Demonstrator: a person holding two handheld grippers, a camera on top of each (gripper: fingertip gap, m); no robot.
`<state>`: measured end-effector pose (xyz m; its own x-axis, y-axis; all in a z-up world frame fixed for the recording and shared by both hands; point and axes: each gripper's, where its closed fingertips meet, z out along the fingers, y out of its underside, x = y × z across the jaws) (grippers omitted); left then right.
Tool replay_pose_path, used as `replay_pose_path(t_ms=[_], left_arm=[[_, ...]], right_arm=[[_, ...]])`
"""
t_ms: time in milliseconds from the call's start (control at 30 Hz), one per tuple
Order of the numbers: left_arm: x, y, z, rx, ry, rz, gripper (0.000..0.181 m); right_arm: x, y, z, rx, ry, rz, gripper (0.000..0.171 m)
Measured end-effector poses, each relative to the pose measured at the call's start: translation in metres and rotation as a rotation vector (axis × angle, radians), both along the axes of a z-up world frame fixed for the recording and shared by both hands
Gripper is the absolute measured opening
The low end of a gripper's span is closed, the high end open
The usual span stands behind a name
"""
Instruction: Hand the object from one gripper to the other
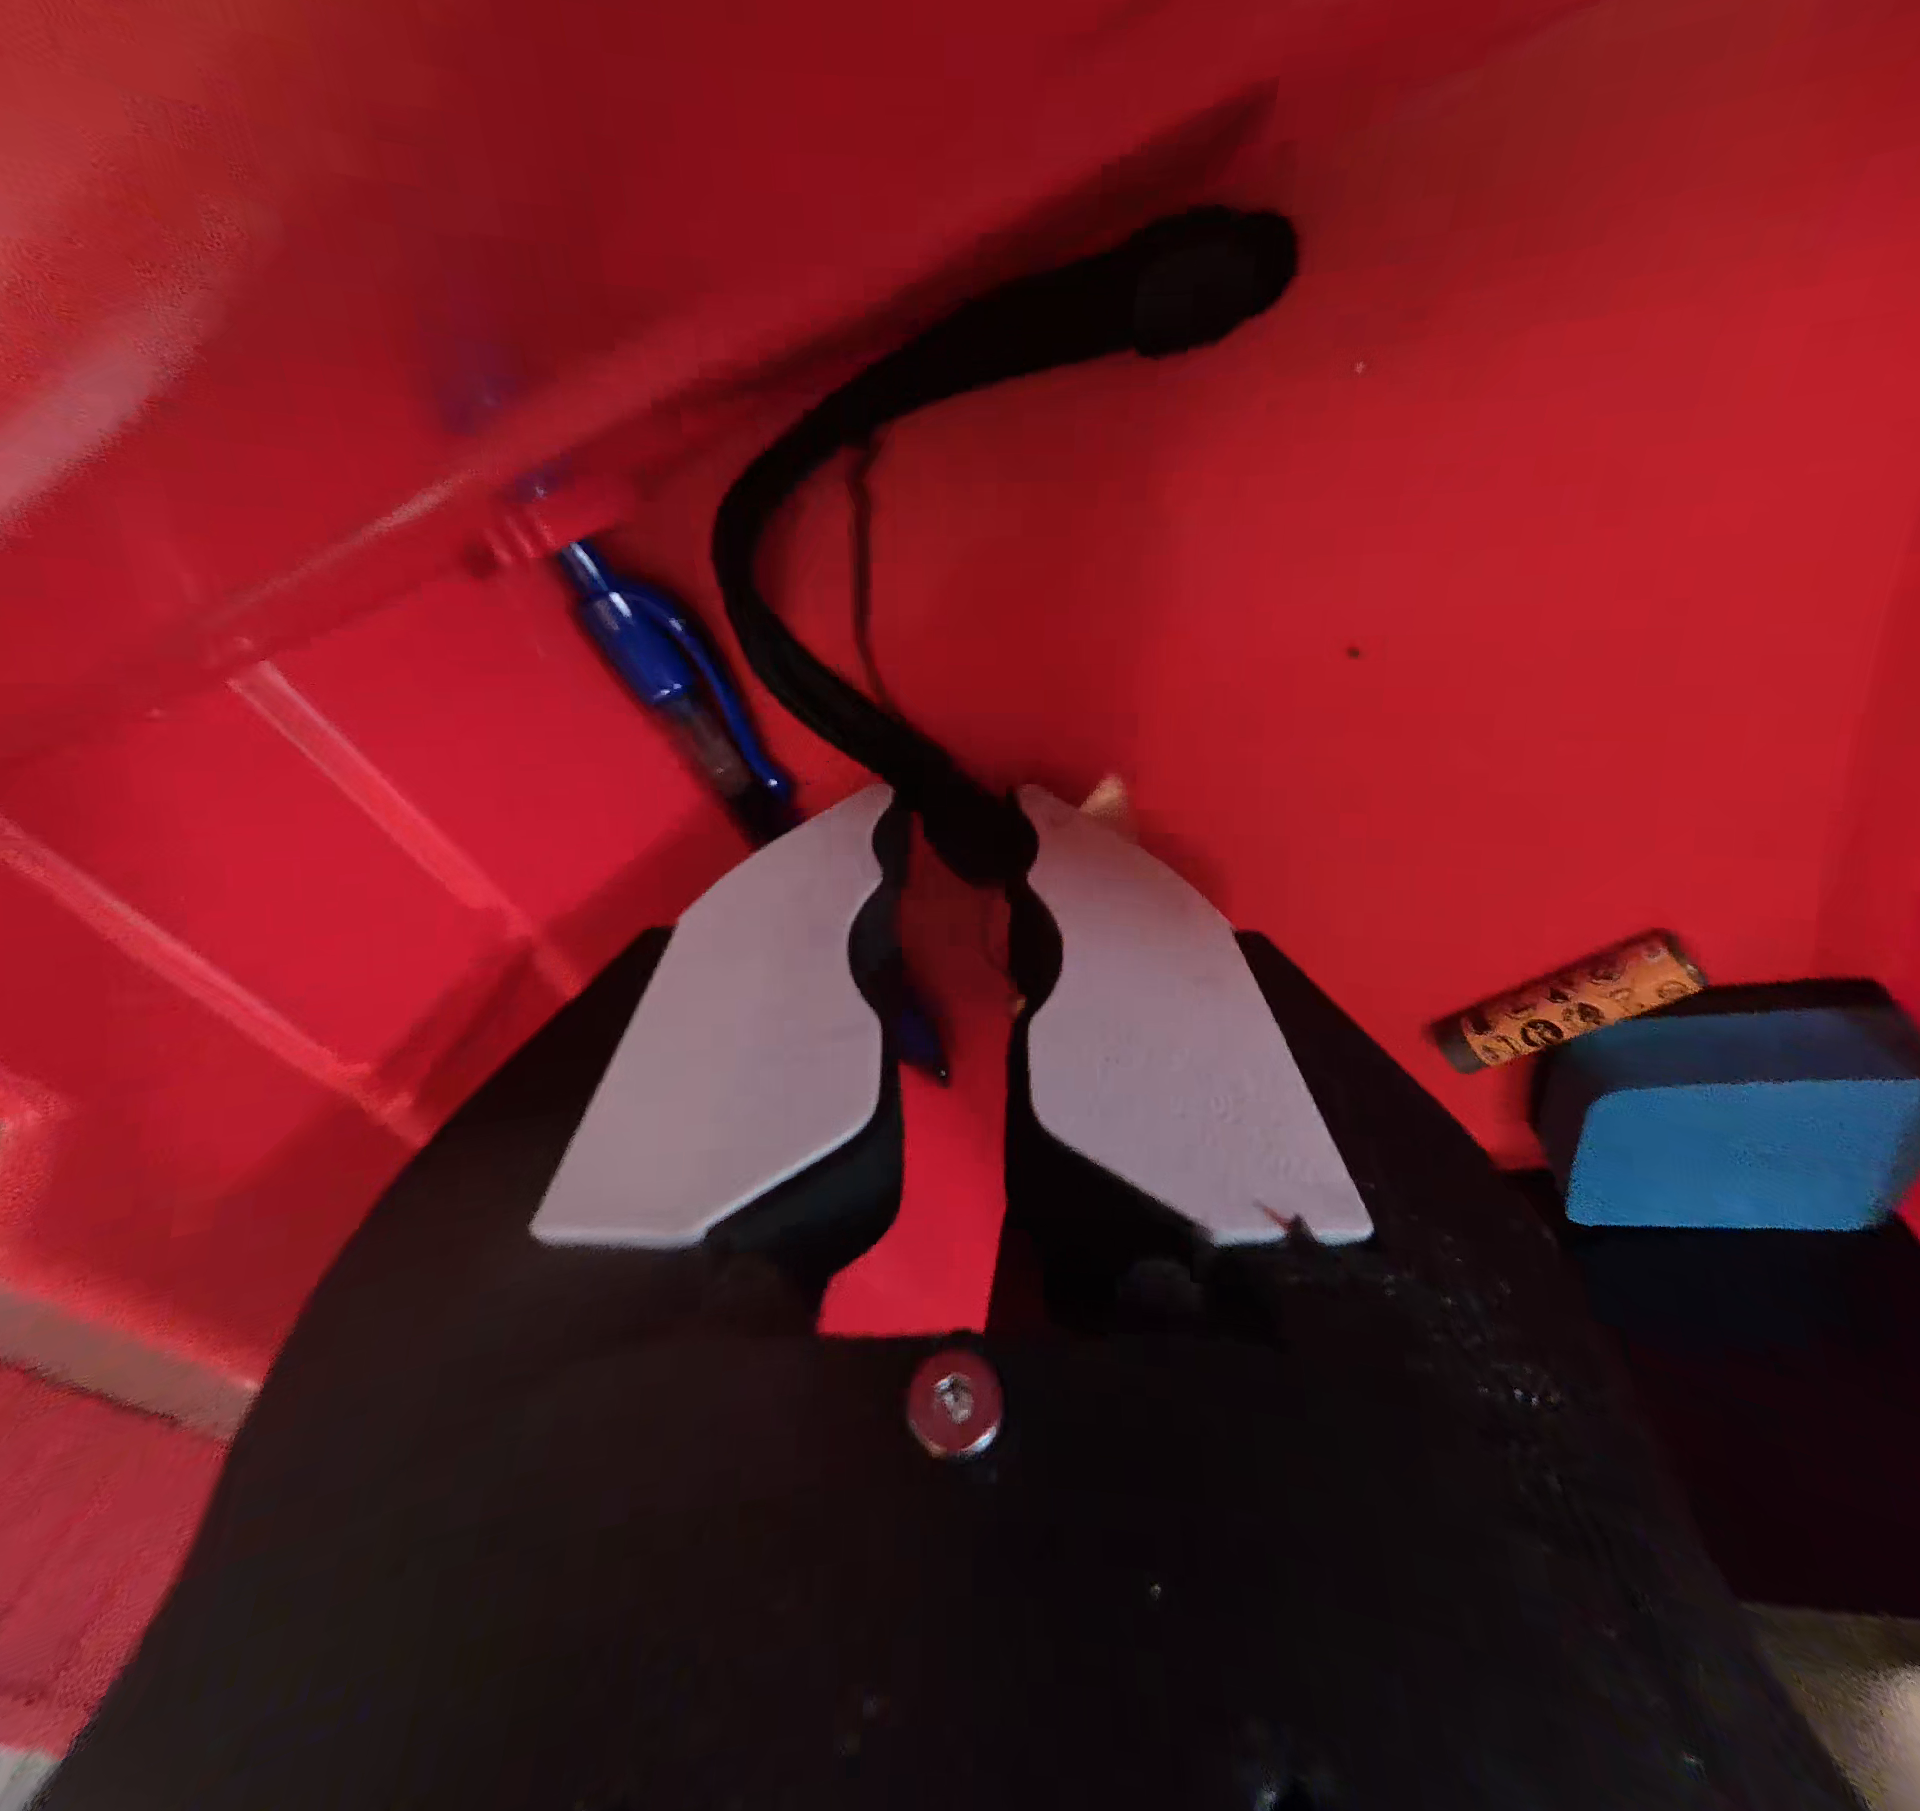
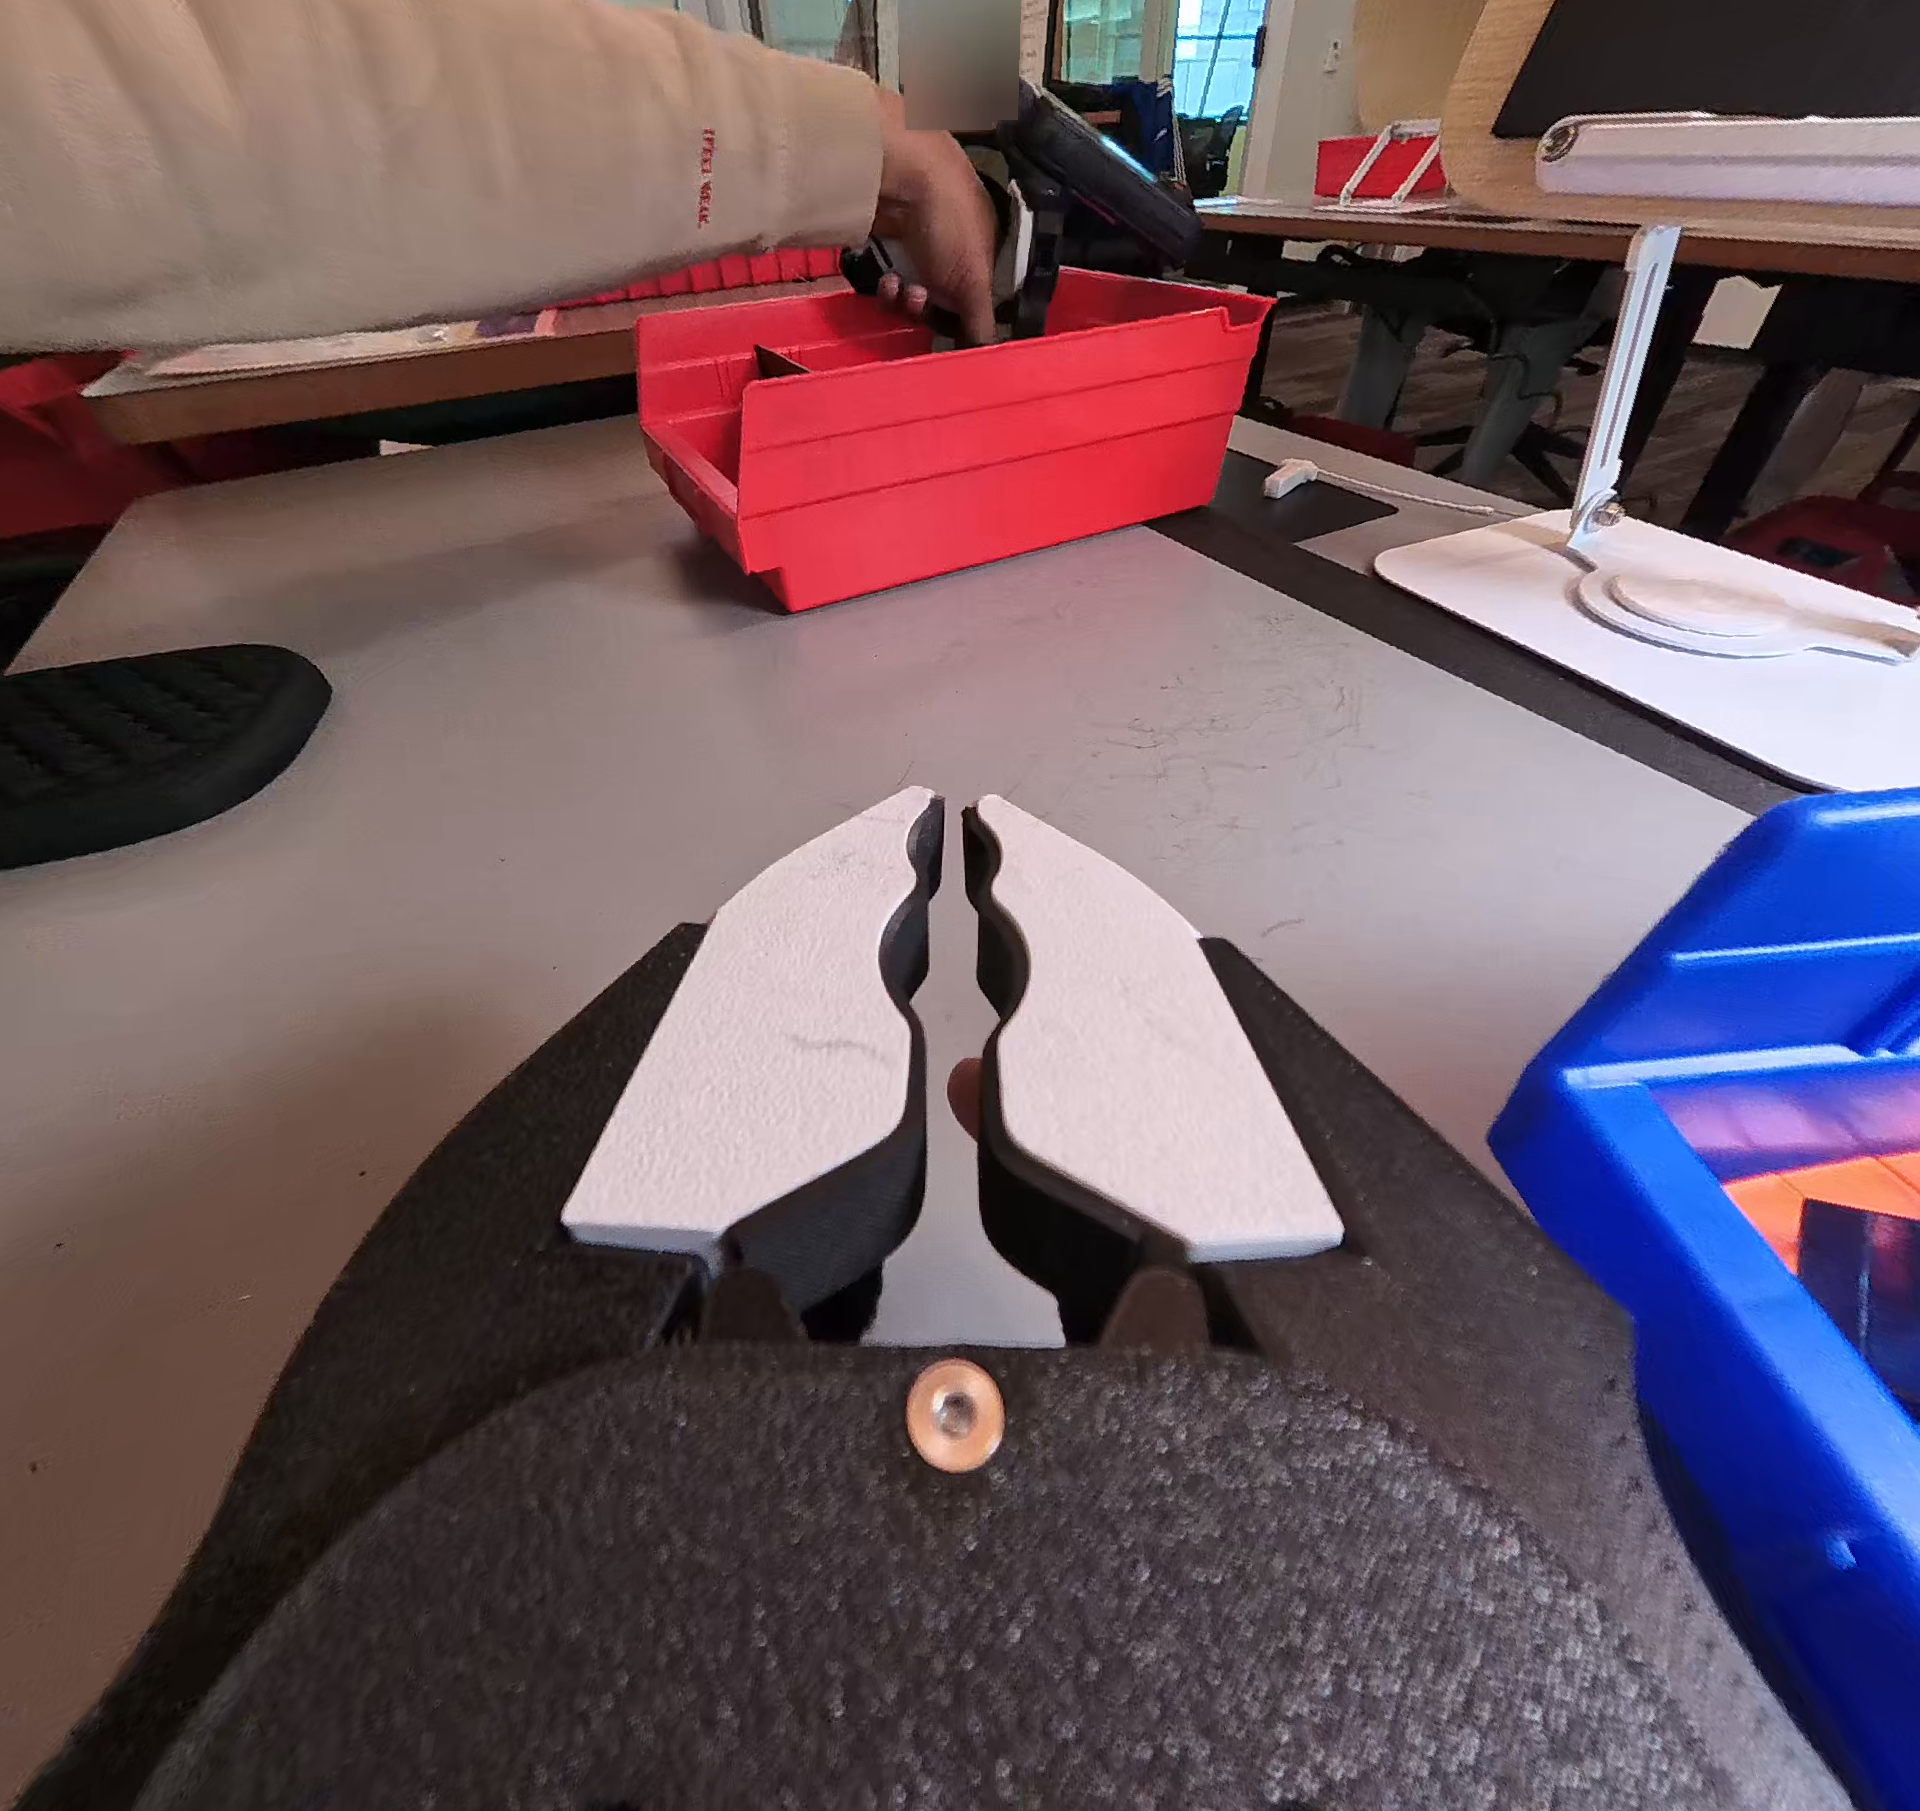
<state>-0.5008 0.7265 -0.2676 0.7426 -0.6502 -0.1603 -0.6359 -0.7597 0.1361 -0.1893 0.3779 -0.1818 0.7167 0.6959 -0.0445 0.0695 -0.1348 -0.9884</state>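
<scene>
Small red embroidered lettering ran down the cream sleeve (image 2: 416, 130), a row of printed round marks lined the orange battery (image 1: 1569, 998) in the red bin (image 1: 1351, 618), neither clear enough to make out

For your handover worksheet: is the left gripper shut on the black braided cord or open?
Shut on it. In the left wrist view the left gripper pinches the black braided cord between its fingertips inside the red bin.

Each gripper (image 2: 954, 816) has pale grey fingers, black foam body, one silver screw (image 2: 954, 1416); cream sleeve (image 2: 364, 151).
</scene>
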Motion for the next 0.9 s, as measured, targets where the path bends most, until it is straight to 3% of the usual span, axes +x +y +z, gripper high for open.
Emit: replay_pose_path(t_ms=[33, 300, 400, 500, 600, 700, 800, 900], left_arm=[[0.002, -0.002, -0.001, -0.012, -0.018, 0.002, 0.013], [0.02, -0.011, 0.014, 0.1, -0.18, -0.134, 0.005], [0.04, -0.016, 0.062, 0.297, -0.307, -0.236, 0.005], [0.071, -0.042, 0.13, 0.526, -0.505, -0.347, 0.006], [0.109, -0.102, 0.184, 0.69, -0.686, -0.507, 0.005], [0.15, -0.18, 0.206, 0.704, -0.847, -0.653, 0.005], [0.189, -0.259, 0.21, 0.602, -0.971, -0.805, 0.005], [0.216, -0.323, 0.199, 0.489, -0.996, -0.938, 0.005]], right_arm=[[0.0, 0.0, 0.0, -0.004, 0.0, 0.002, 0.003], [0.0, 0.0, -0.002, -0.002, -0.018, -0.018, 0.001], [-0.001, -0.001, -0.002, 0.018, -0.045, -0.023, 0.0], [-0.004, -0.003, 0.002, 0.057, -0.071, -0.024, 0.0], [-0.003, 0.001, 0.02, 0.119, -0.079, -0.055, 0.004], [-0.01, 0.006, 0.068, 0.253, -0.151, -0.089, 0.013], [-0.032, 0.001, 0.122, 0.455, -0.38, -0.075, 0.024], [-0.05, -0.007, 0.139, 0.561, -0.727, -0.031, 0.032]])
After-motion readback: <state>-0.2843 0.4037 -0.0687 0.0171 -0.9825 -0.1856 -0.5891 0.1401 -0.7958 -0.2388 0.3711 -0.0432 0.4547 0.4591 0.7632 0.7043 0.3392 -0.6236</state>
